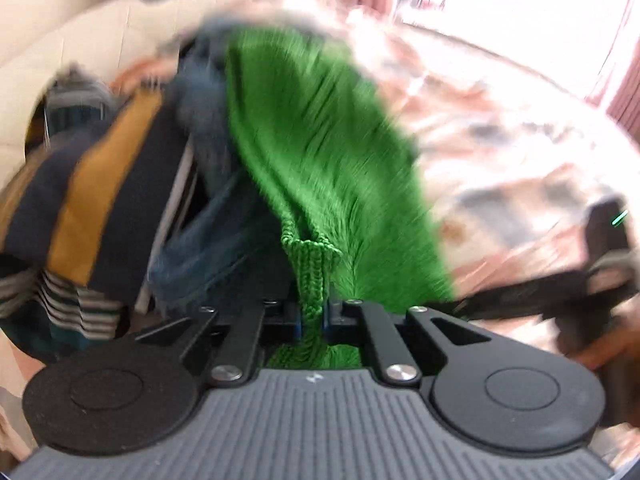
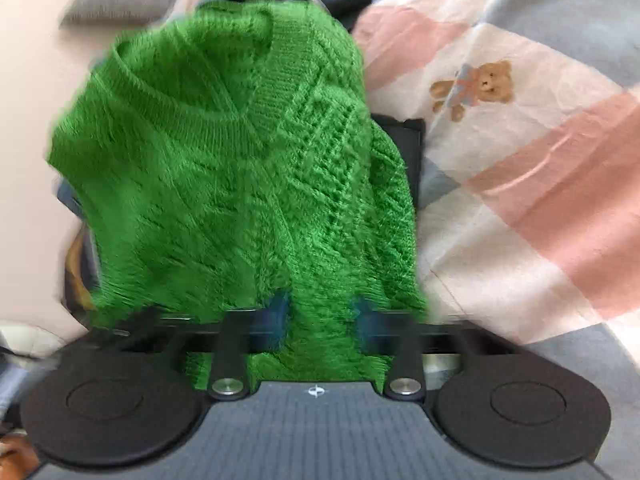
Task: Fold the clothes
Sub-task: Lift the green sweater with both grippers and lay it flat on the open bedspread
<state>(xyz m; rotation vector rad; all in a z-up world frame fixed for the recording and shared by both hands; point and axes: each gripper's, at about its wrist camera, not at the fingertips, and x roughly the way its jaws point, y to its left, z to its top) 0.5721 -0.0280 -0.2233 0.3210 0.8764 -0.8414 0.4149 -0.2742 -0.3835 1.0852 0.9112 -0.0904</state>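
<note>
Checked bedsheet [image 2: 540, 184], green sweater [image 2: 240, 168] neckline away

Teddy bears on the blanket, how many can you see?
1. A small brown teddy bear print sits on a white patch of the pink, white and grey checked blanket, right of the green knitted sweater. The sweater may hide others.

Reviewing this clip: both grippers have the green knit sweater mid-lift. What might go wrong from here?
1. The left gripper pinches only a narrow ribbed edge of the green sweater; the loose knit may stretch or slip out.
2. The sweater hangs against the clothes pile, so it might drag the denim piece along.
3. The right gripper holds a thick bunch of knit with its fingers apart; that grip may be uneven, so the fold could come out crooked on the checked blanket.
</note>
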